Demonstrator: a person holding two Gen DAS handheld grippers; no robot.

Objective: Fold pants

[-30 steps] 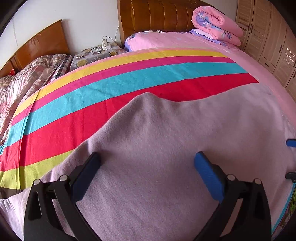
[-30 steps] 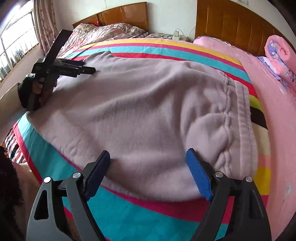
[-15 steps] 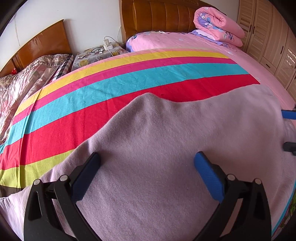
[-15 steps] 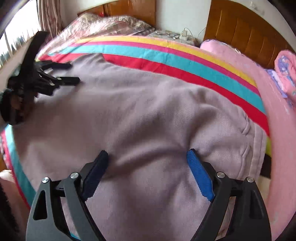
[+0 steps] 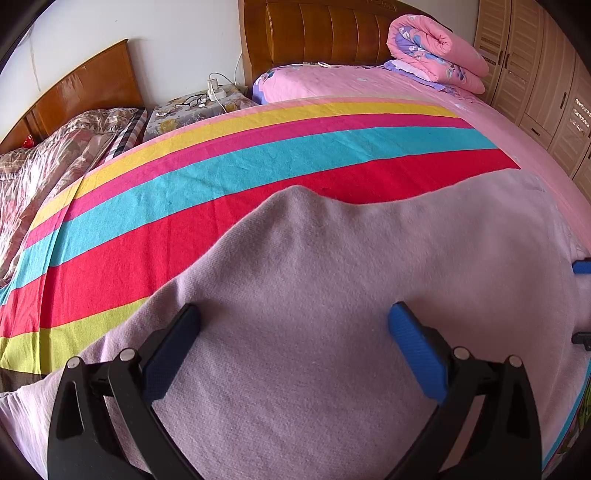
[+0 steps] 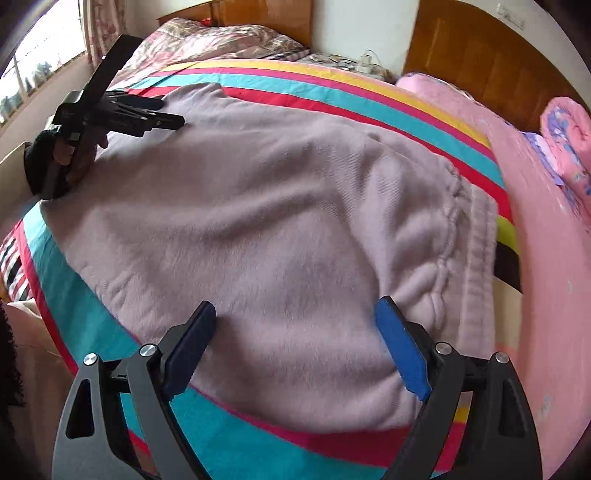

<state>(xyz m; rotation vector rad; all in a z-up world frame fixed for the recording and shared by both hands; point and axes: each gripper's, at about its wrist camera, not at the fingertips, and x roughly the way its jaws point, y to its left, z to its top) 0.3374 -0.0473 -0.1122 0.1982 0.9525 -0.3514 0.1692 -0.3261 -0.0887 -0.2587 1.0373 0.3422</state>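
Pants point(image 6: 280, 221) of thick lilac fleece lie spread flat on the striped blanket point(image 5: 236, 173) that covers the bed. Judging by the nap and the soft puckers, the cloth is light, limp and not at all slippery or fragile; it should drape and sag wherever it is lifted, so one pinch will carry only a corner. The gathered waistband point(image 6: 476, 266), thicker and ribbed, looks the firmest place to take hold; the leg end on the far side is the natural second hold.

Their long axis runs across the right wrist view, waistband to the right toward the pink quilt point(image 6: 554, 258), leg end to the left toward the window. Whether the legs already lie one on the other I cannot tell.

Over the near edge by the waistband hangs the right gripper point(image 6: 295, 350), its jaws wide apart, fleece below them but nothing pinched. At the other end the left gripper point(image 5: 295, 347), held by a gloved hand point(image 6: 62, 162), also stands open above the cloth. Beyond are a wooden headboard point(image 5: 317, 33) and a rolled duvet point(image 5: 436, 48).
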